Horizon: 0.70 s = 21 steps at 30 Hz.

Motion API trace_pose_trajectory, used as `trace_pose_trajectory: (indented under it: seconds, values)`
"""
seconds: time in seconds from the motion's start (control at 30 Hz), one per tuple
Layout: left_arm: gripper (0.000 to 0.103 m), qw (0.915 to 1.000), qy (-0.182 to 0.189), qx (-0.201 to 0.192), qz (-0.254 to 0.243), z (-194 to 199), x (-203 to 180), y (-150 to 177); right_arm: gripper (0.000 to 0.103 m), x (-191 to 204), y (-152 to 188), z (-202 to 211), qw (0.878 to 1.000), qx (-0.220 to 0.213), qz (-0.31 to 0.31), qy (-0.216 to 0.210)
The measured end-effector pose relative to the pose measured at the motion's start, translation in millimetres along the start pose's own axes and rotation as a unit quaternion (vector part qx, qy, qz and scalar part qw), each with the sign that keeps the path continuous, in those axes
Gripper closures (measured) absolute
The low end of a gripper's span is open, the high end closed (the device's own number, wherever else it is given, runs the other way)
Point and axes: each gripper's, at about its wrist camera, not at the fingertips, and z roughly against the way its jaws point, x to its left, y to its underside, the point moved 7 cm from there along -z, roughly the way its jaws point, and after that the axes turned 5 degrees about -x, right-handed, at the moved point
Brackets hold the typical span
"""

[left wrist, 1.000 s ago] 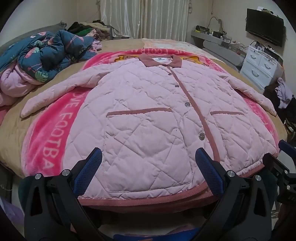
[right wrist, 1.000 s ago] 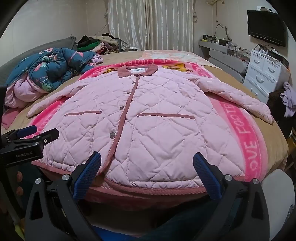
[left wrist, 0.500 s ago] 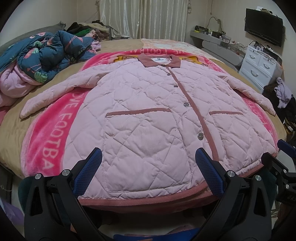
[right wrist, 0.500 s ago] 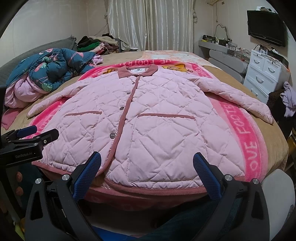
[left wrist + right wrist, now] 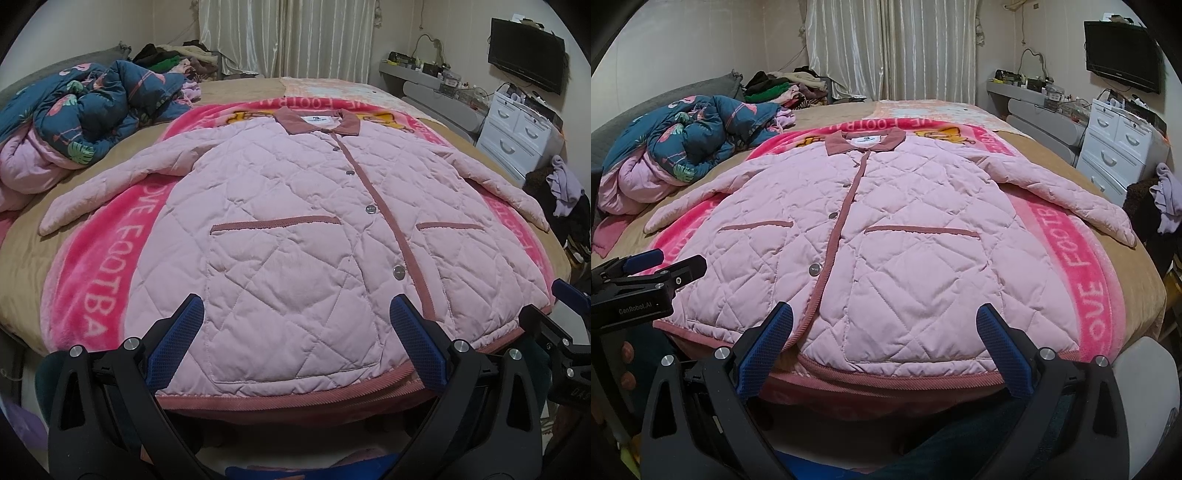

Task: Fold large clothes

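Jacket [image 5: 295, 236] is lying flat, buttoned, on blanket [image 5: 92, 288]. Left gripper [image 5: 295, 347] and right gripper [image 5: 882, 347] are hovering at its hem, jaws spread wide, gripping nothing.

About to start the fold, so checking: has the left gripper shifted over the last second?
No. In the left wrist view the left gripper frames the pink jacket's hem just as before, its jaws open, and the television sits in the same corner.

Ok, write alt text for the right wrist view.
A pink quilted jacket lies flat and buttoned on a pink blanket on a bed, sleeves spread. The right gripper hovers open at its hem; the left gripper shows at left.
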Motion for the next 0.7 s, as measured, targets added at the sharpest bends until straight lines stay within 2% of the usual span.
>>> trace_pose_trajectory:
  seconds: [0.5, 0.7]
  values:
    - [0.008, 1.0000, 0.007, 0.001, 0.001, -1.2, -1.8, 0.4, 0.004, 0.1, -0.1, -3.9, 1.000, 0.003, -0.001, -0.002]
    - [0.008, 0.9999, 0.010, 0.004, 0.000, -7.9, -4.3, -2.9, 0.004, 3.3, -11.1, -14.6, 1.000, 0.007, 0.011, -0.010]
